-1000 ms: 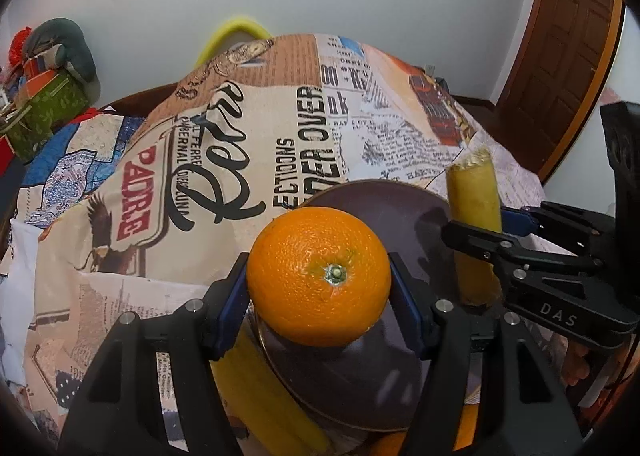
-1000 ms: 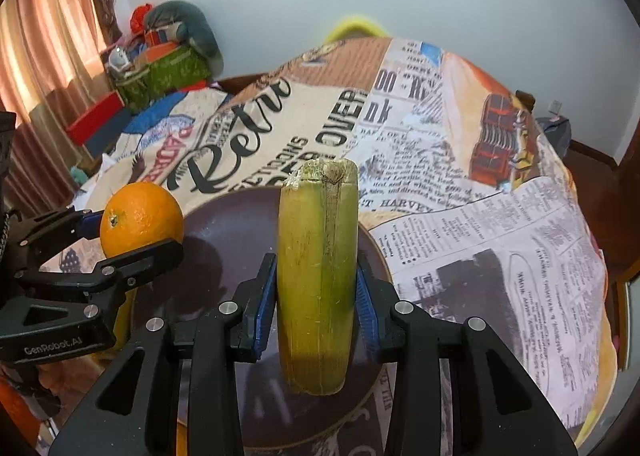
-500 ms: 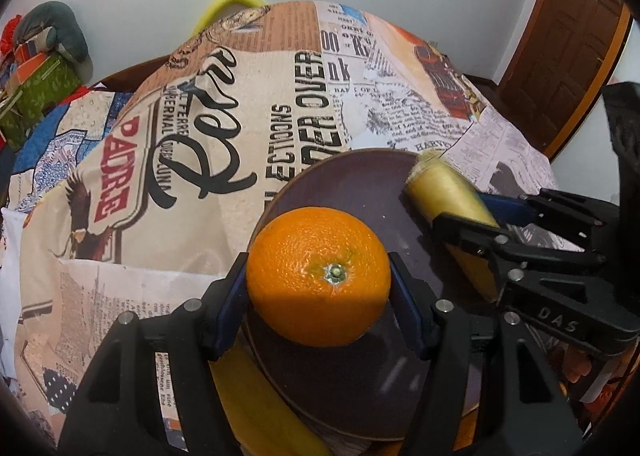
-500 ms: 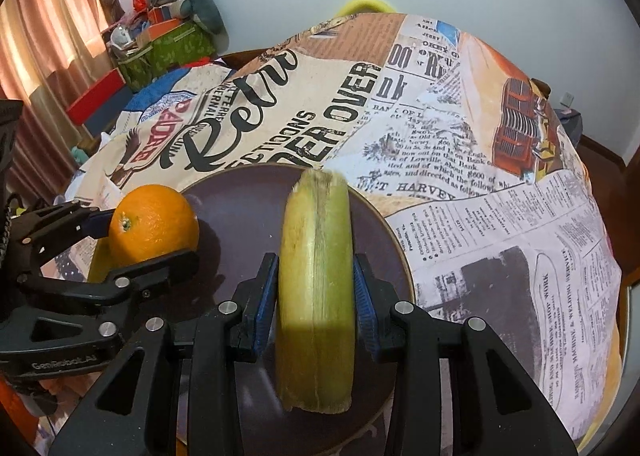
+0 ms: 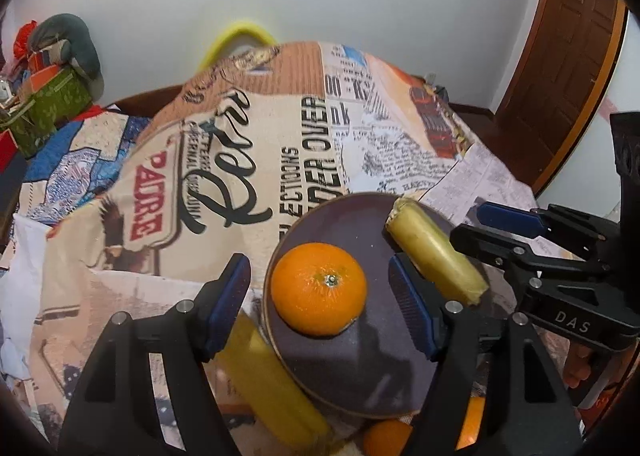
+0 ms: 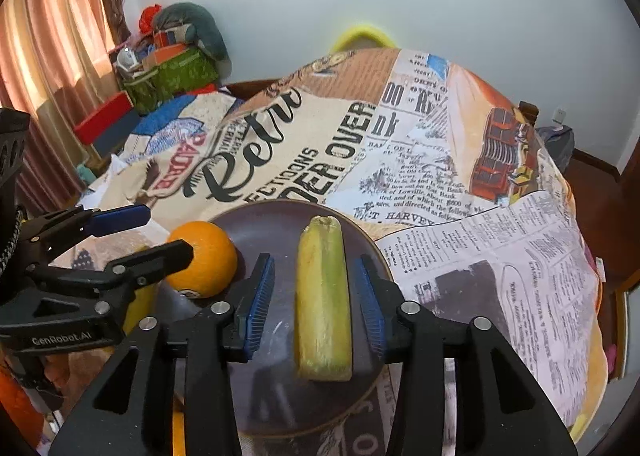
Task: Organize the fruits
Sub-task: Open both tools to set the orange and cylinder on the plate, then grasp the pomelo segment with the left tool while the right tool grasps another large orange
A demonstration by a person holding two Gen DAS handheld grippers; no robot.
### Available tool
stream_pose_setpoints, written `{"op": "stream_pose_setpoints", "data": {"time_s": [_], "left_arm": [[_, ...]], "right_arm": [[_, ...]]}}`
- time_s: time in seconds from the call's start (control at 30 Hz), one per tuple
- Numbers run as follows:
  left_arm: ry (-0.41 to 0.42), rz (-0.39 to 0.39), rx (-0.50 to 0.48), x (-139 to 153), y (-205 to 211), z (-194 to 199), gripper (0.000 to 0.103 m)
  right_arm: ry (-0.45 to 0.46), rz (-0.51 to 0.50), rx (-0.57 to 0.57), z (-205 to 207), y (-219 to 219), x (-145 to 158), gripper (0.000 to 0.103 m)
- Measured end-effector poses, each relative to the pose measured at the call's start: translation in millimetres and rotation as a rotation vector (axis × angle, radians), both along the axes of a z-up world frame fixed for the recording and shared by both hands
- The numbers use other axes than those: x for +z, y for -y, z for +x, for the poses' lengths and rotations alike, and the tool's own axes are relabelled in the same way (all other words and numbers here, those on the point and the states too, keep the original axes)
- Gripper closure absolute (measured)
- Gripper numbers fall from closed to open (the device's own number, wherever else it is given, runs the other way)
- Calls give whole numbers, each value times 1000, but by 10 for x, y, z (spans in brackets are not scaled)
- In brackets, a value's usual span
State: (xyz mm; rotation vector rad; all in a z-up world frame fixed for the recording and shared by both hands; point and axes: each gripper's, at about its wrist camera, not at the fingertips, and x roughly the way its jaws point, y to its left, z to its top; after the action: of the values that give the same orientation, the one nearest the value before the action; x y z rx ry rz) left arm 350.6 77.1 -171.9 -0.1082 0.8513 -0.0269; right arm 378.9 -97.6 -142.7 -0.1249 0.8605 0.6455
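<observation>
On the dark plate [image 5: 344, 372], both fruits now lie released. Orange [image 5: 319, 289] sits near the plate's left rim, stem end up; the left gripper [image 5: 320, 296] straddles it with jaws opening, blue pads [image 5: 228, 296] clear of the skin on both sides. Cut yellow stalk piece [image 6: 323, 300], possibly banana or cane, lies flat on the right half of the plate; the right gripper [image 6: 318, 306] brackets it, jaws opening too, with gaps visible between pads and peel.

Step in hand, by judgement: the release after placing, two fruits delivered together.

More fruit waits off the plate: a long yellow piece [image 5: 272, 384] on the printed cloth [image 5: 280, 144] beside the plate's left rim, partly under the left gripper, and orange fruit [image 5: 386, 438] at the near rim, half hidden.

Next move likely calls for:
- drawing both grippers back and up without nudging the orange, which could roll off the low rim;
- keeping jaws spread wide until clear;
- then reaching for the loose pieces near the plate's front edge.

Plate room looks limited; stacking may need care.
</observation>
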Motion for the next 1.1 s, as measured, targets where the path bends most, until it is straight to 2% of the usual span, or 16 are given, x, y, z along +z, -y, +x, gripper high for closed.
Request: {"op": "stream_pose_setpoints", "data": {"time_s": [0.1,0.23,0.47,0.53,0.8,1.1], "left_arm": [[26,2,8,132,-21,-129,32],[48,18,15,241,-26,-299,32],[51,31,25,305,-40,-663,32],[46,27,27,302,-50,-772,32],[-5,44,41,151,-131,-1160,32],[-89,35,61,-210,-252,-1409,32]], "right_arm": [[22,15,-12,-102,38,107,60],[49,37,-30,-281,94,237,50],[62,64,-41,-578,171,357,47],[60,69,-41,-659,179,364,42],[42,65,-30,-1008,192,291,41],[-13,59,-16,-1250,146,86,38]]}}
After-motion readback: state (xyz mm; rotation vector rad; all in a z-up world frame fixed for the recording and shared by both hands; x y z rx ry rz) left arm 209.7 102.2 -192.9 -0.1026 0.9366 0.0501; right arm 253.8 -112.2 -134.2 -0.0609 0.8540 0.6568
